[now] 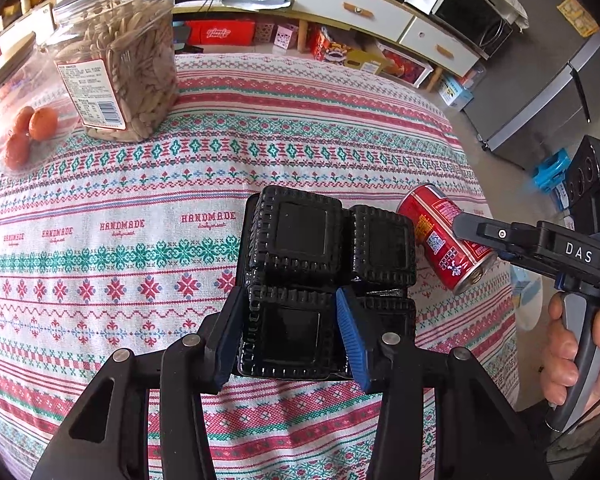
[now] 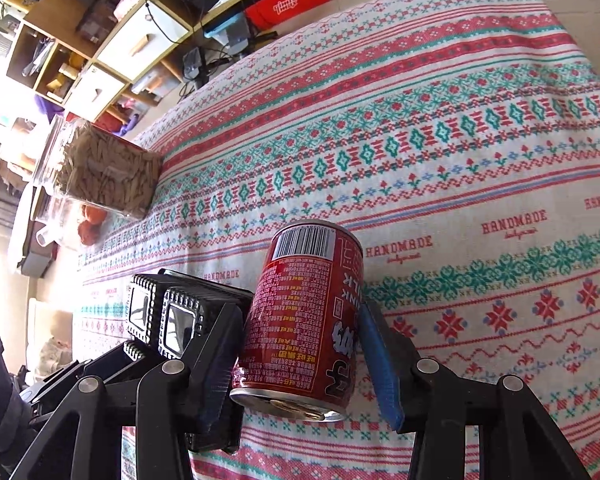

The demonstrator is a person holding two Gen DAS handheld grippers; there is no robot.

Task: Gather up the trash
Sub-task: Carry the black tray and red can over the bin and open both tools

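Left wrist view. Left gripper (image 1: 292, 322) clamped on black plastic tray (image 1: 324, 276), blue-padded fingers (image 1: 354, 336) pressing one square cup of the four-cup moulding. Tray apparently lifted off the patterned tablecloth (image 1: 260, 128), though clearance hard to judge from above. Red drink can (image 1: 446, 238) just beside the tray's right edge, tilted, pinched by right gripper (image 1: 466, 228); hand (image 1: 572, 356) on its trigger grip at far right. Judged step: carrying both pieces of trash off the table. To do well: hold squeeze steady, since thin plastic cup likely to flex and slip; keep tray and can apart in transit.

Right wrist view. Right gripper (image 2: 300, 352) closed on red drink can (image 2: 304, 320), pads on opposite sides of the body, can base toward camera, top pointing away and down toward the cloth. Grip low on the can, near the base rim; smooth metal, so slipping possible if squeeze relaxes. Black plastic tray (image 2: 164, 316) immediately left, close enough to knock against the can.

Surroundings. Clear jar of seeds (image 1: 120, 64) and a clear container with oranges (image 1: 24, 132) at far left of table, well apart from both grippers. Shelving and boxes beyond the table. No bin visible in either view, so destination unknown
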